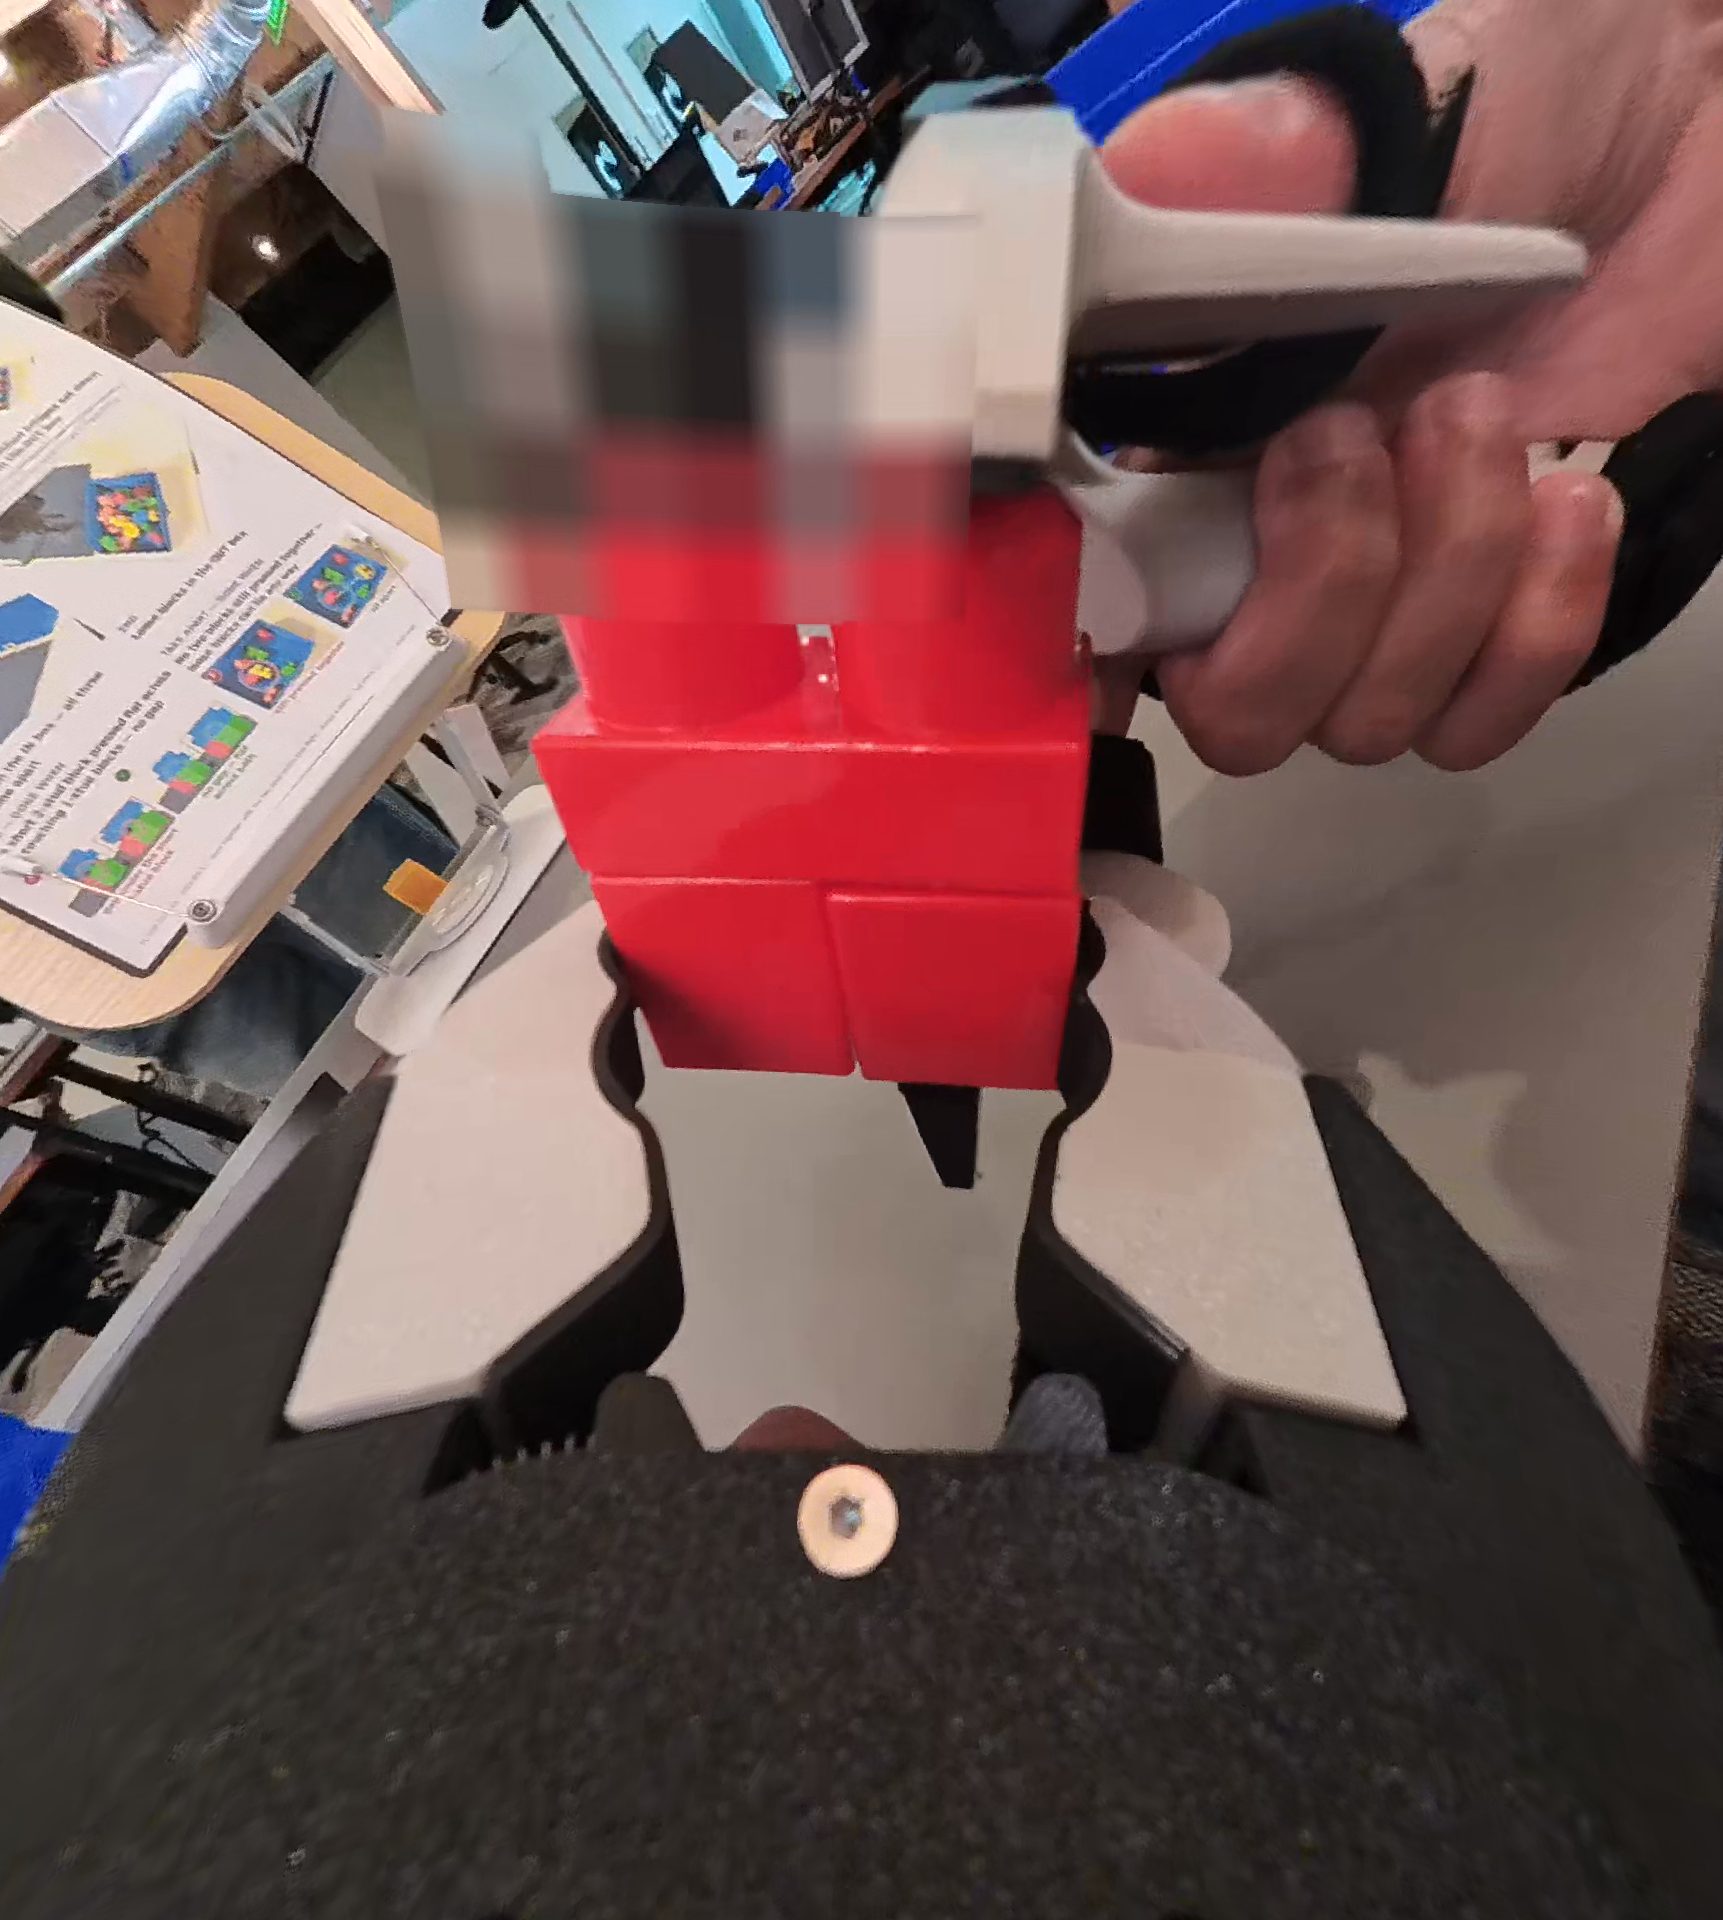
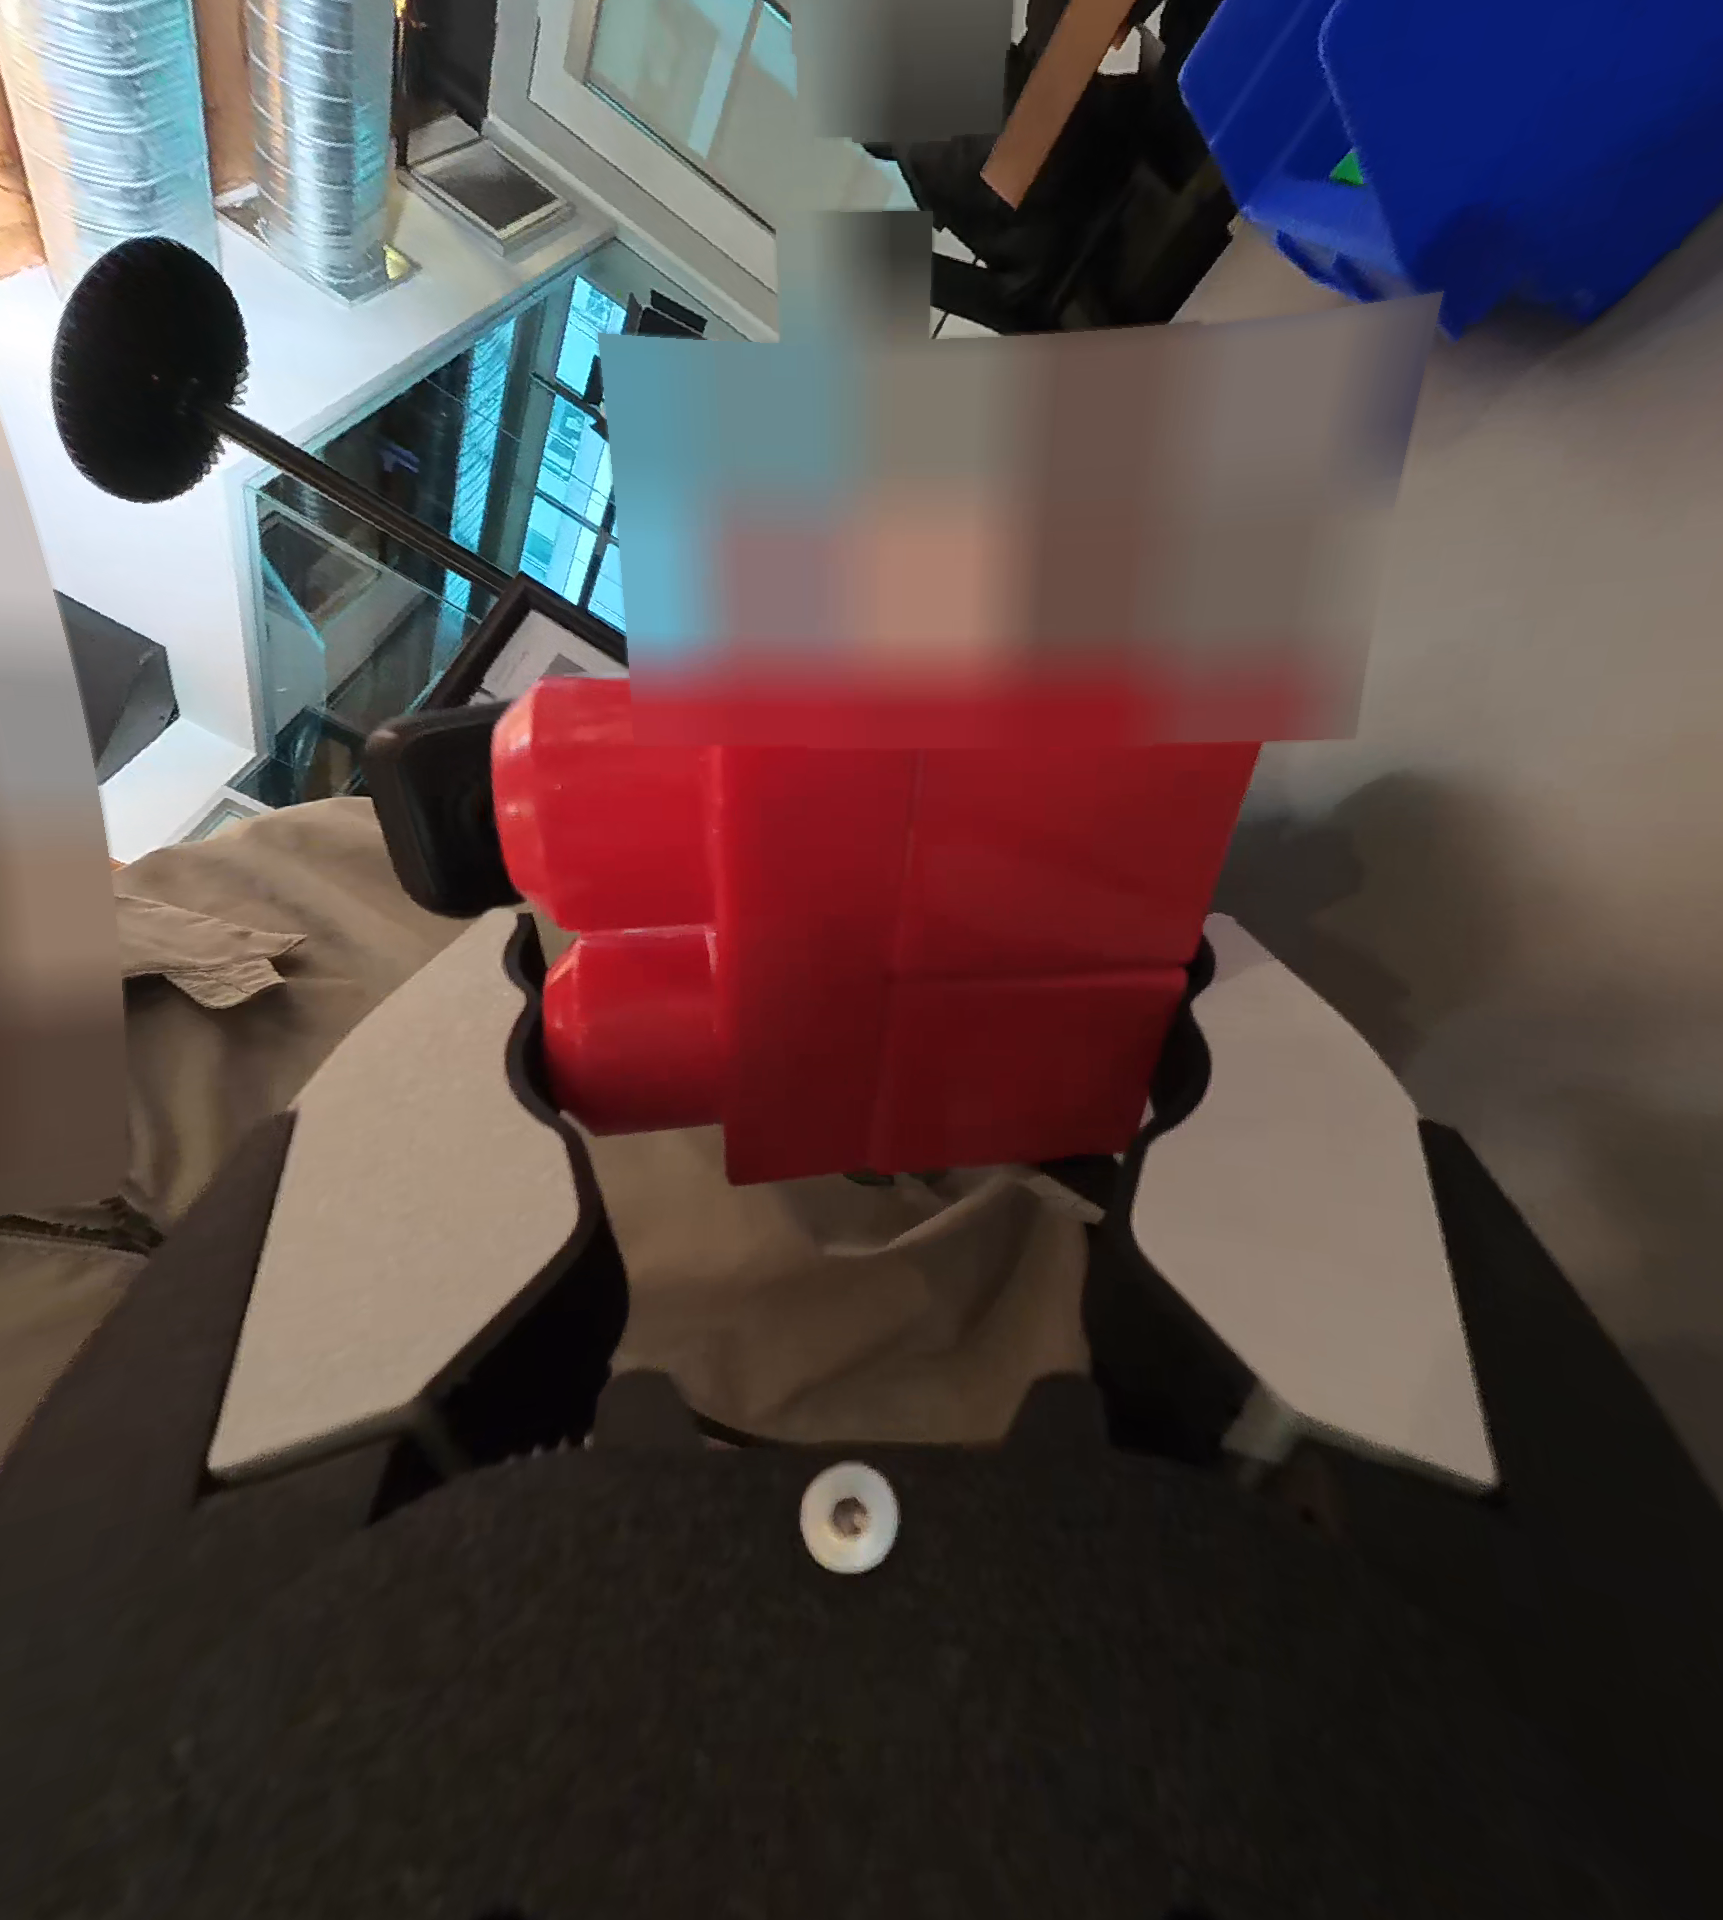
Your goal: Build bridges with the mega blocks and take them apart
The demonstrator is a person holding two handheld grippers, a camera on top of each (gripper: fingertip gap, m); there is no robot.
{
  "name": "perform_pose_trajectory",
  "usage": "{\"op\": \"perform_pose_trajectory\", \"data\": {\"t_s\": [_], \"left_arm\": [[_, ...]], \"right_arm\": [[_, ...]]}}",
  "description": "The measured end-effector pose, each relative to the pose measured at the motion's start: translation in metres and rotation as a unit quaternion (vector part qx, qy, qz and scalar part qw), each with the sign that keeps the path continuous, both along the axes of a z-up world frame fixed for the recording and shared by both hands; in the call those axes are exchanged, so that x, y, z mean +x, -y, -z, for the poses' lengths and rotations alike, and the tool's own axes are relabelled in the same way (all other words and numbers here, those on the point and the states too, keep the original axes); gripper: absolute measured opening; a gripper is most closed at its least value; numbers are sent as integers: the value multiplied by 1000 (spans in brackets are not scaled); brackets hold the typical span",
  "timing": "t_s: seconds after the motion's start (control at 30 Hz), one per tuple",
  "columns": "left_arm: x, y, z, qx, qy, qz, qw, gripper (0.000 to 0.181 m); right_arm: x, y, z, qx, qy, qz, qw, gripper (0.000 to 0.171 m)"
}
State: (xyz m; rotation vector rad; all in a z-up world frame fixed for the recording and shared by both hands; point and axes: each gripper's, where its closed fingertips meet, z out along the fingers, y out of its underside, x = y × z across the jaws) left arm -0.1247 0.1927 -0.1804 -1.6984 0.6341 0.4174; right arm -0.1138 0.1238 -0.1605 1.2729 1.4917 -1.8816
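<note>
A red bridge of mega blocks is held in the air between both grippers. In the left wrist view a wide red block [image 1: 815, 810] with two studs [image 1: 691, 665] sits on two small red blocks [image 1: 732, 966]. My left gripper [image 1: 852, 987] is shut on the sides of the two small blocks. In the right wrist view the same red bridge [image 2: 940, 935] lies sideways with its studs to the left. My right gripper [image 2: 857, 1029] is shut on it, one finger on a stud and one on the base. The right gripper's white body [image 1: 1023, 312] and a hand [image 1: 1408, 582] show at upper right.
A printed instruction sheet [image 1: 109, 644] lies on a wooden board at left. A white table [image 1: 1459, 987] lies below the blocks. A blue bin [image 2: 1511, 156] is at the upper right. A black round knob on a rod [image 2: 150, 374] and beige cloth [image 2: 244, 935] are at left. Left tips to right tips: about 5 centimeters.
</note>
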Motion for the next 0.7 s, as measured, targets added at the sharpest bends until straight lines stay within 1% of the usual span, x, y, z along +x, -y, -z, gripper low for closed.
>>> {"op": "perform_pose_trajectory", "data": {"t_s": [0.3, 0.43, 0.5, 0.57, 0.7], "left_arm": [[2, -1, 3, -13, -2, 1, 1000, 81], [9, 4, 2, -25, 30, 36, 999, 79], [8, 4, 2, -25, 32, 33, 999, 79], [9, 4, 2, -31, 41, 40, 998, 79], [8, 6, -6, -7, 47, 41, 998, 79]], "right_arm": [[3, 1, -1, -23, 12, -16, 1000, 112], [9, 6, -1, -25, 17, -40, 999, 112], [9, 6, -1, -18, 19, -39, 999, 112], [8, 6, -3, -34, 26, -37, 998, 112], [5, 6, -11, -58, 15, -27, 998, 113]]}}
